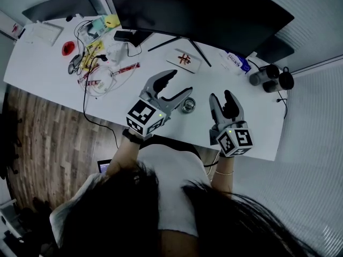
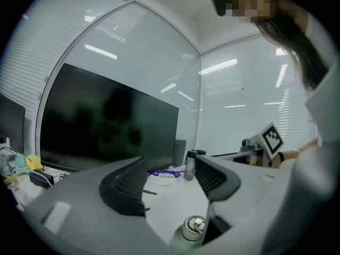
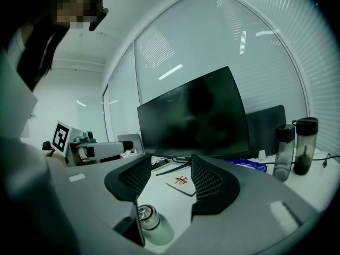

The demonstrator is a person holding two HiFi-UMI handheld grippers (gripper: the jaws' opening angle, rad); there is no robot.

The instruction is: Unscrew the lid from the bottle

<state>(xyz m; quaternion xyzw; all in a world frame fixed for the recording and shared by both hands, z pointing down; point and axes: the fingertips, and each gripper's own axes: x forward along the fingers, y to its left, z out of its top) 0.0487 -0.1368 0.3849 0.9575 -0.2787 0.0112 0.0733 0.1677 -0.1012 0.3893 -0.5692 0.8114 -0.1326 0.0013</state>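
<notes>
A small bottle [image 1: 188, 105] with a shiny metal lid stands upright on the white table [image 1: 43, 63], between my two grippers. My left gripper [image 1: 179, 84] hovers just left of it, jaws wide apart and empty. My right gripper [image 1: 222, 96] is to the right of the bottle, jaws apart with nothing between them. In the left gripper view the bottle [image 2: 192, 230] sits low, below the gap of the left gripper [image 2: 170, 179], close under the right-hand jaw. In the right gripper view the bottle [image 3: 149, 222] sits low left, under the gap of the right gripper [image 3: 170, 182]. Neither gripper touches it.
A large dark monitor [image 1: 198, 9] on a splayed stand fills the back of the table. A white card with red marks [image 1: 184, 59] lies by the stand. Two dark flasks [image 1: 270, 76] stand at the back right. Cables, a mouse and small clutter [image 1: 94, 63] crowd the left.
</notes>
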